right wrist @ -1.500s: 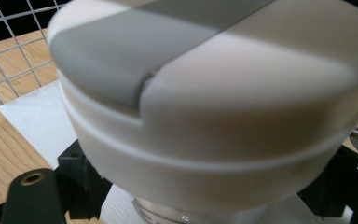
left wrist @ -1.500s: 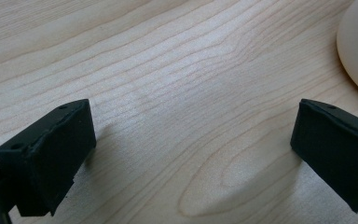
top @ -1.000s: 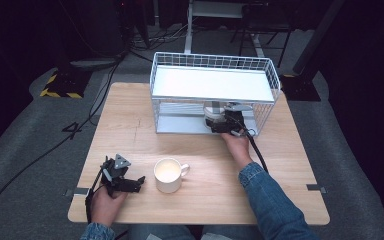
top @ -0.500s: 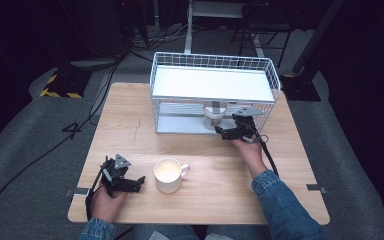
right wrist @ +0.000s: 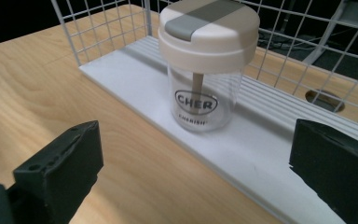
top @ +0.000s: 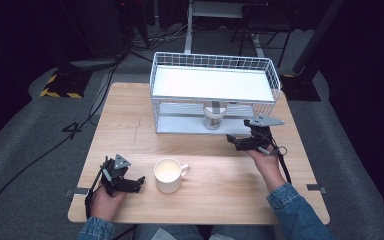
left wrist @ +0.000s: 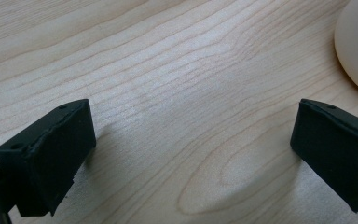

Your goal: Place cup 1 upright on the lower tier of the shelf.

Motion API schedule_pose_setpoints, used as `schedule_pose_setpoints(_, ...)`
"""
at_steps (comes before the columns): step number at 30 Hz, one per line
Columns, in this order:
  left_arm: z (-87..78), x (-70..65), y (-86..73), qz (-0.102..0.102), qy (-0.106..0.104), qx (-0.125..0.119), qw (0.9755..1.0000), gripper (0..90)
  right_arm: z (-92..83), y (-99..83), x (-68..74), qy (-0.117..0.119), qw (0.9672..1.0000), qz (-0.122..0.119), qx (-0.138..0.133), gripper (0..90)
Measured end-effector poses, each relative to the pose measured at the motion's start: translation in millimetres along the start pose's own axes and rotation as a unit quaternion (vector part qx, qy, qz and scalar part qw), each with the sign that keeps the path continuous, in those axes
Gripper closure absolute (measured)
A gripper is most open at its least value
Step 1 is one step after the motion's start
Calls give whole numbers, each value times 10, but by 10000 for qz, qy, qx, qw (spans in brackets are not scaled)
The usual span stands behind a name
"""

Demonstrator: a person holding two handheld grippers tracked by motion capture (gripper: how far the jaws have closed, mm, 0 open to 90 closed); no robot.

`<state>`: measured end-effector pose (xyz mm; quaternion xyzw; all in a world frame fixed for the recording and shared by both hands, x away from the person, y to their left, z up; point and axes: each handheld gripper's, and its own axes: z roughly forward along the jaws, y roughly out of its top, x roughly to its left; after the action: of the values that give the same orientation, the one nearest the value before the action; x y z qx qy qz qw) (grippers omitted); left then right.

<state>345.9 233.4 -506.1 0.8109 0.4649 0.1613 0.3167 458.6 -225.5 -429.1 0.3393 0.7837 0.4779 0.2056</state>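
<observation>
I see the pale wooden tabletop (top: 220,180) carrying a white wire two-tier rack (top: 214,85) at its far side. On the rack's lower shelf stands the clear plastic jar with a white and grey lid (top: 213,116), upright, near the front edge. A cream ceramic mug (top: 168,174) sits near me. My right tool (top: 236,142) hovers just outside the rack, clear of the jar, jaws spread and empty. My left tool (top: 132,184) rests beside the mug, jaws spread on nothing
</observation>
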Motion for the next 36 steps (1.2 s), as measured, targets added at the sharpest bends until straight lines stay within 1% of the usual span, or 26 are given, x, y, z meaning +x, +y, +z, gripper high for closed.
schedule_pose_setpoints(4,8,5,5,-14,11,-21,10000,4,-178,-4,37,88,9997,-21,240,32)
schedule_pose_setpoints(5,9,5,6,-12,13,-19,10000,4,-254,-3,56,120,9993,-34,355,32)
schedule_pose_setpoints(6,9,5,6,-13,14,-21,10000,4,-254,-3,56,120,9993,-34,355,32)
schedule_pose_setpoints(7,9,5,6,-14,20,-21,10000,4,-321,-7,68,188,9987,-21,472,32)
schedule_pose_setpoints(8,9,5,6,-14,20,-21,10000,4,-321,-7,68,188,9987,-21,472,32)
schedule_pose_setpoints(9,8,5,7,-14,11,-13,10000,4,-390,-20,81,227,9984,-26,519,31)
schedule_pose_setpoints(11,9,4,6,-15,18,-21,10000,4,-468,-53,97,159,9987,-85,480,31)
schedule_pose_setpoints(12,9,4,6,-15,18,-21,10000,4,-468,-53,97,159,9987,-85,480,31)
schedule_pose_setpoints(13,9,4,6,-18,21,-20,10000,4,-538,-96,100,171,9987,-77,477,31)
schedule_pose_setpoints(15,9,4,7,-19,25,-21,10000,4,-613,-146,94,178,9988,-29,447,31)
schedule_pose_setpoints(16,9,4,7,-19,25,-21,10000,4,-613,-146,94,178,9988,-29,447,31)
schedule_pose_setpoints(17,10,3,7,-20,22,-22,10000,4,-687,-195,85,162,9990,18,424,31)
schedule_pose_setpoints(18,10,3,7,-20,22,-22,10000,4,-687,-195,85,162,9990,18,424,31)
schedule_pose_setpoints(19,8,4,8,-16,20,-9,10000,4,-756,-244,77,123,9990,22,429,31)
schedule_pose_setpoints(20,8,4,8,-16,20,-9,10000,4,-756,-244,77,123,9990,22,429,31)
schedule_pose_setpoints(21,10,3,6,-22,23,-23,10000,4,-821,-292,73,86,9991,22,423,31)
schedule_pose_setpoints(22,10,3,6,-22,23,-23,10000,4,-821,-292,73,86,9991,22,423,31)
schedule_pose_setpoints(24,7,4,7,-18,18,-7,10000,4,-875,-339,65,63,9990,38,447,31)
schedule_pose_setpoints(27,8,1,6,-25,31,-19,10000,4,-963,-431,48,-24,9986,34,519,31)
schedule_pose_setpoints(30,8,1,5,-27,31,-20,10000,4,-999,-485,40,-27,9987,60,503,31)
schedule_pose_setpoints(31,8,1,5,-27,32,-22,10000,4,-1031,-541,35,-57,9985,113,541,31)
schedule_pose_setpoints(33,6,2,6,-22,26,-6,10000,4,-1062,-611,30,26,9984,222,528,31)
schedule_pose_setpoints(34,6,2,6,-22,26,-6,10000,4,-1062,-611,30,26,9984,222,528,31)
schedule_pose_setpoints(35,8,1,5,-28,33,-21,10000,4,-1092,-689,30,14,9984,287,477,32)
schedule_pose_setpoints(36,8,1,5,-28,33,-21,10000,4,-1092,-689,30,14,9984,287,477,32)
